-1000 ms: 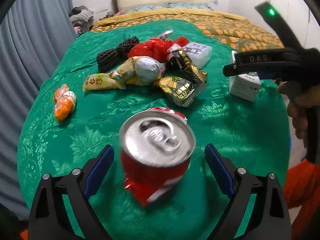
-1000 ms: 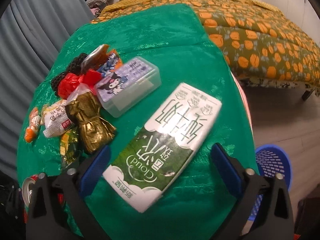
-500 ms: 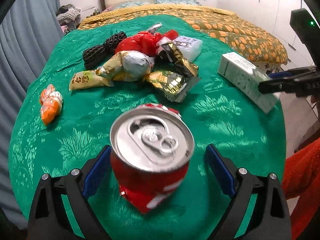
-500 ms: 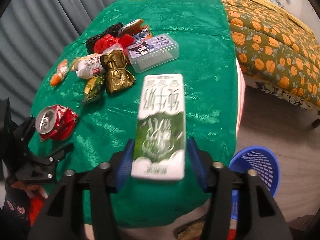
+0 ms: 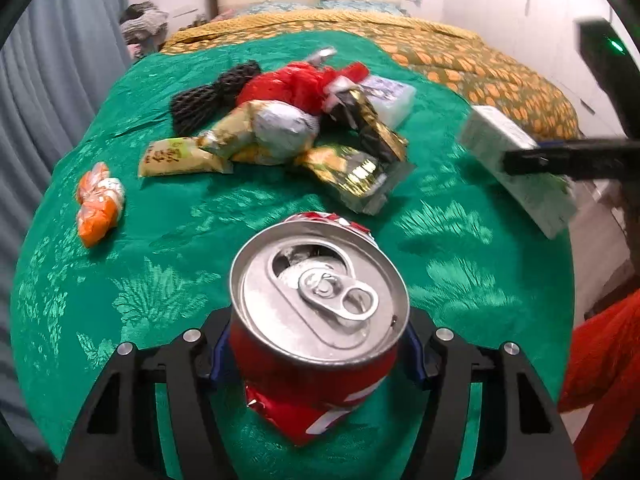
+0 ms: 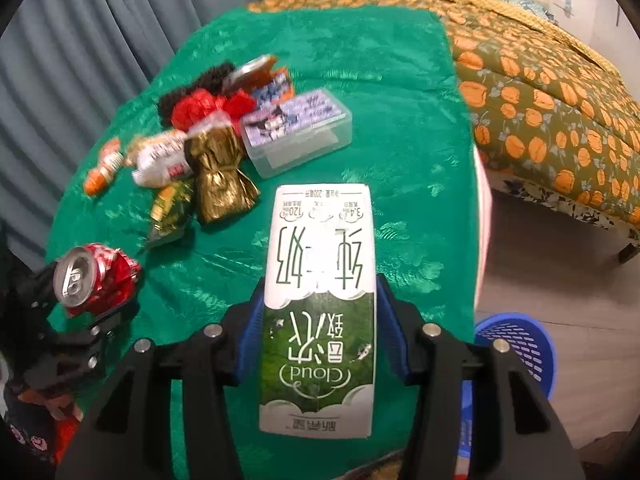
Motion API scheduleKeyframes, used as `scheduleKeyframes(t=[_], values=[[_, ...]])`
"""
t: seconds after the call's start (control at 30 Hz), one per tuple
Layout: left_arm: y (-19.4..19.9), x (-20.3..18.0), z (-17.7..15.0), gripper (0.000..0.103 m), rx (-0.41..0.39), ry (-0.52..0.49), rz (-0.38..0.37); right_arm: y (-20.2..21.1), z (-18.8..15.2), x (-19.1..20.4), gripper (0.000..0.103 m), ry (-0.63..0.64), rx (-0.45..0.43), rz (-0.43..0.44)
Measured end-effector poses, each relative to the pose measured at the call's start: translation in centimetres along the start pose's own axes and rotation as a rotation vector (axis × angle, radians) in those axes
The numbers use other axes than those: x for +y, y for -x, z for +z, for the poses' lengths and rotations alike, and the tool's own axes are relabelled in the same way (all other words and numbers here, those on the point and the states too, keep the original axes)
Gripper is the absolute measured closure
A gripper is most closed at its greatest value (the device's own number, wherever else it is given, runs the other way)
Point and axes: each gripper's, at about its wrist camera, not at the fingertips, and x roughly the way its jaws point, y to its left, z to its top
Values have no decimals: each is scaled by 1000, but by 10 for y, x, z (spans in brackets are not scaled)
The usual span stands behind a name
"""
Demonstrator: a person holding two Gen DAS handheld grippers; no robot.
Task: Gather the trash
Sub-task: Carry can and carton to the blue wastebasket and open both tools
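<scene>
A dented red soda can stands on the green tablecloth near the front edge. My left gripper is closing on it, and its blue pads press on the can's sides. A white and green milk carton lies lengthwise between the fingers of my right gripper, whose jaws are closing with the pads against the carton's sides. In the left wrist view the carton hangs tilted over the table's right edge. The can also shows at the left of the right wrist view.
A heap of snack wrappers lies mid-table with an orange wrapper to its left and a clear plastic box behind. A blue basket stands on the floor at the right. A bed lies beyond, with curtains on the left.
The left jaws have come in from wide apart onto the can. The right jaws have closed on the carton, which turned lengthwise between them and came up off the cloth.
</scene>
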Motion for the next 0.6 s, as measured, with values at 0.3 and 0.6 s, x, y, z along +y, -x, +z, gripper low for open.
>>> scheduleKeyframes(t=[0.3, 0.6], values=[[33, -17, 17, 40, -67, 57, -52, 46, -14, -54, 53, -75, -78, 50], [37, -100, 58, 40, -79, -11, -152, 84, -38, -117, 53, -104, -134, -70]])
